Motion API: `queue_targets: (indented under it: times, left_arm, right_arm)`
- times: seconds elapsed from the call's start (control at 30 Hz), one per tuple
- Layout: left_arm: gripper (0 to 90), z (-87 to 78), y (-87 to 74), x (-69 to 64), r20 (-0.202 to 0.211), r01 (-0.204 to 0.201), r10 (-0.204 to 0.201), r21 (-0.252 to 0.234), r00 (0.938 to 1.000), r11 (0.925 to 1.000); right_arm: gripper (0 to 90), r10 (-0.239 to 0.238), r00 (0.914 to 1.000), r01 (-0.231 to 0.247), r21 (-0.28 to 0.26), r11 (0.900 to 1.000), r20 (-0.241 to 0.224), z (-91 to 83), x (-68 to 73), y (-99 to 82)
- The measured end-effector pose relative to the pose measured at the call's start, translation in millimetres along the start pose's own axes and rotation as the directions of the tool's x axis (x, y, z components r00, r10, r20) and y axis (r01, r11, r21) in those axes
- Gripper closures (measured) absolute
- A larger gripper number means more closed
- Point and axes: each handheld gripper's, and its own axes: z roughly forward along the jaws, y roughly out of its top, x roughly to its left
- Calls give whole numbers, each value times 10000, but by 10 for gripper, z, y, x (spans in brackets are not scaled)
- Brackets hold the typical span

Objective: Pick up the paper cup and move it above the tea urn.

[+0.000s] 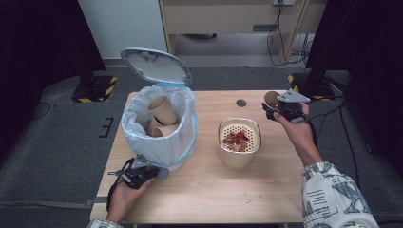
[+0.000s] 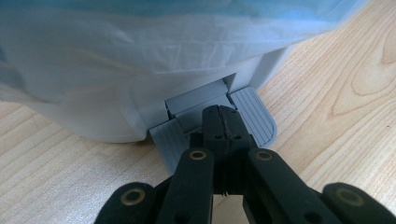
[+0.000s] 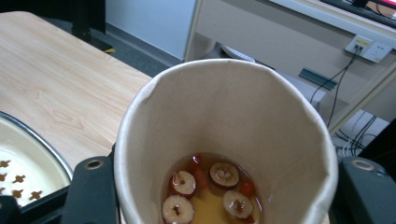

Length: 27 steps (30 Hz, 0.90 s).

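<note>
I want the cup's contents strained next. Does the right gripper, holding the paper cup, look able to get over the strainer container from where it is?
Probably yes. The right gripper holds the paper cup just beyond the strainer container, and bare table lies between them. The bin stands on the far side.

On the tabletop we see a lined bin at the left, its lid tipped up behind it and paper cups lying inside. To its right stands a strainer pot with fruit pieces on its perforated insert. At the bin's near foot, the left tongs rest on the pedal. Beyond the pot, at the far right edge, the right tongs hold a cup with fruit slices in liquid inside.
</note>
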Motion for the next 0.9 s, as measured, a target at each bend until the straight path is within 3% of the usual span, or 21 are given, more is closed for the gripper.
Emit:
queue_targets:
  times: [0.9]
  left_arm:
    - [900,-1,0,4,26,-20,20,4,10000,10000]
  right_arm:
    - [352,-638,9974,637,-51,9980,-329,153,175,171]
